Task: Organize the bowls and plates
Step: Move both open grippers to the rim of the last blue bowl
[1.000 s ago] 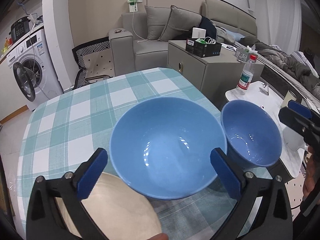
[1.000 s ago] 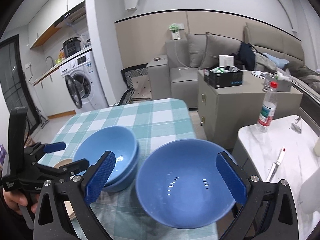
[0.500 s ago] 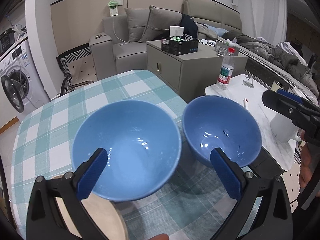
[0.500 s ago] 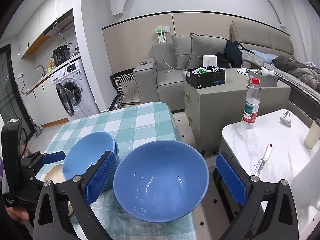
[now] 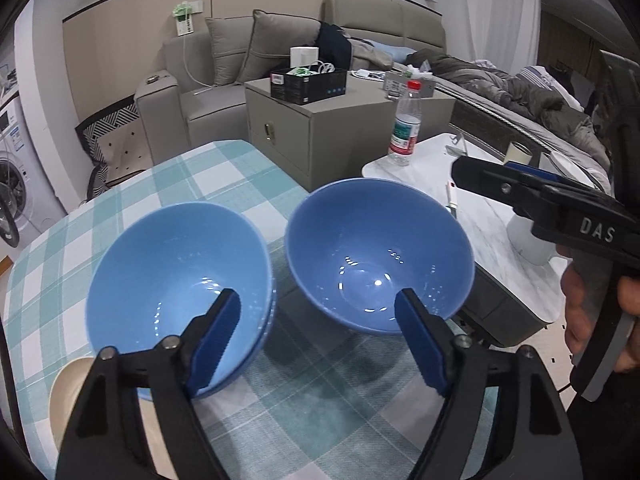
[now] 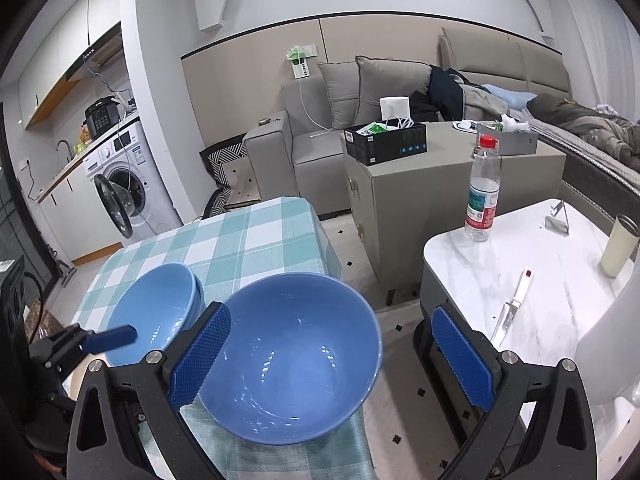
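Left gripper jaws have just been closing, narrower than before, nothing between the pads. Its view swung rightward: stacked bowls now sit left of centre, single bowl fully in frame. Right gripper shifted right; single bowl now lies mostly between its fingers, left of centre.

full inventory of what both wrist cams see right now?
stacked bowls: two, blue, nested, table's left.
single bowl: one, blue, near table's right edge.
plate: one, cream, beside the stack.
tablecloth: one, teal check, on table.
bottle: one, clear, red cap, marble table.
knife: one, white handle, marble table.
cup: one, cream, marble table.
black box: one, on grey cabinet.
sofa: grey, behind.
washing machine: white, far left.
left gripper: blue pads, jaws just closing, nothing between.
right gripper: open, around single bowl's rim.
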`<state>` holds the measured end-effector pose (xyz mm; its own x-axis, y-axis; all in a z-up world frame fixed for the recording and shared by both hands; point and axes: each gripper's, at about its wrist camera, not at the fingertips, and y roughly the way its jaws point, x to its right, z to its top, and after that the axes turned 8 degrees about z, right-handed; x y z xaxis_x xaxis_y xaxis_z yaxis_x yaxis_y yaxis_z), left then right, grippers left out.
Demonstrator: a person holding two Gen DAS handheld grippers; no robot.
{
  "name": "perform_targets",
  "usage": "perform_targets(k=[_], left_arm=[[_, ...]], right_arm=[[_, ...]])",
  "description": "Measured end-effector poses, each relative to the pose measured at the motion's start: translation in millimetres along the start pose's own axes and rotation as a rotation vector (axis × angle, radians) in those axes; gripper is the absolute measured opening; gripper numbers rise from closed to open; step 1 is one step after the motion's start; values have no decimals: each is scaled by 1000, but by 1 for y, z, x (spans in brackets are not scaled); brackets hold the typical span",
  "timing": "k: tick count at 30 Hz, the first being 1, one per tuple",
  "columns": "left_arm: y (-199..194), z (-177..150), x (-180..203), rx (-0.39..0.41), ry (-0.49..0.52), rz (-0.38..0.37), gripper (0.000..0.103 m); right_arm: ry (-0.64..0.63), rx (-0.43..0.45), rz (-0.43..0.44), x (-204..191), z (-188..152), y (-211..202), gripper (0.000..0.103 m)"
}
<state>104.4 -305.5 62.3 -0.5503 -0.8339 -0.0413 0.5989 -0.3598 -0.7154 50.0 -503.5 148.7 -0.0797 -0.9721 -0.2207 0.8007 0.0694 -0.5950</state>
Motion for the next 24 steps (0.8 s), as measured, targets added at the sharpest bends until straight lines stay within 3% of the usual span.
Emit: perform_targets(k=[3,7,24], left_arm=[[0,0,7,-8,13,-14,63],[3,-1,14,-29,17,-37,58],[28,-4,22,-112,-26,-46,54]], right_arm=[[7,0,2,4,0,0,102],[16,-8,-3,7,-2,3,102],[107,-127,9,46,-20,47,102]])
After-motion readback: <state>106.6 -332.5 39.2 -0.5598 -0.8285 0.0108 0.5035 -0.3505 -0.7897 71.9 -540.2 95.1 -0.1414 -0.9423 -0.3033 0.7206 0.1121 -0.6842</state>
